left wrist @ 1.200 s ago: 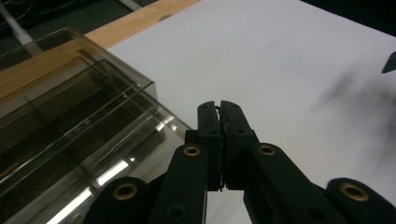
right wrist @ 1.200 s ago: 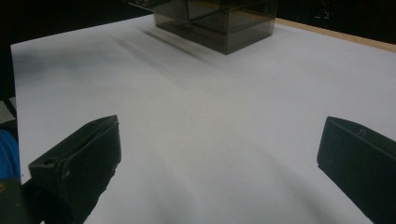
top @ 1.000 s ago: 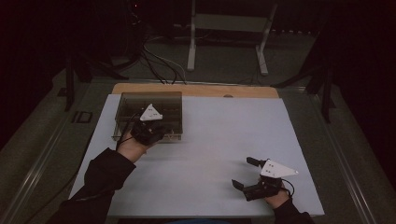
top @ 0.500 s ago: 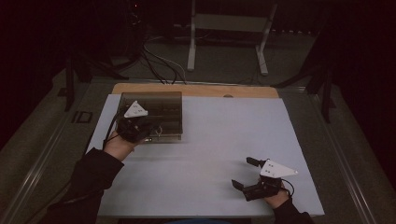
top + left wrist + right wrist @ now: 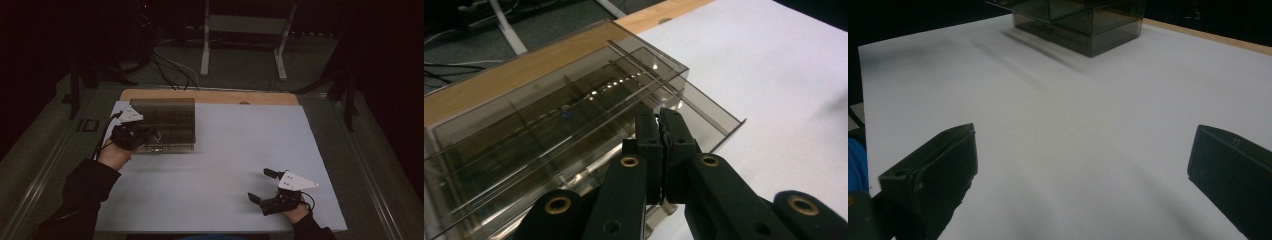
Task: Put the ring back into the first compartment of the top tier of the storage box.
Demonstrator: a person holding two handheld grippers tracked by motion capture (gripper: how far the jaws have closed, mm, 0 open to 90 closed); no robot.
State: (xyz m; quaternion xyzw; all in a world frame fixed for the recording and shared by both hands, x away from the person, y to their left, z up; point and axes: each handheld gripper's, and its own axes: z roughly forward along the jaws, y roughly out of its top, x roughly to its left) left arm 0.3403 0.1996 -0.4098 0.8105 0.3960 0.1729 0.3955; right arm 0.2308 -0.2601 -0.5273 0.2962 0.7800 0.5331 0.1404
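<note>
- High view: the smoky clear plastic box [image 5: 167,124] sits at the far left part of the white sheet [image 5: 235,165], its back edge close to the wooden strip [image 5: 215,96]. The left gripper [image 5: 145,136] is at the near left corner of the box, with the person's left hand [image 5: 112,155] just before the box. The right gripper [image 5: 265,187] is well apart from the box, near the front right part of the sheet, and its two jaws stand widely separated with nothing between them.
- Left gripper view: the jaws of the left gripper [image 5: 659,131] are pressed together at the near edge of the box [image 5: 549,125]. It seems they pinch a thin clear wall or lid edge of the box, but one cannot tell surely if plastic is between them or if they only touch it. The inside dividers of the box look without contents.
- Right gripper view: the right gripper [image 5: 1083,165] is released and holds nothing; the box [image 5: 1083,25] is far ahead of it on the sheet.
- Progress, as a judgement: the work on the box appears at an early stage. The left gripper has reached its edge; opening or moving the box is still left, and the right gripper has no part in it yet.
</note>
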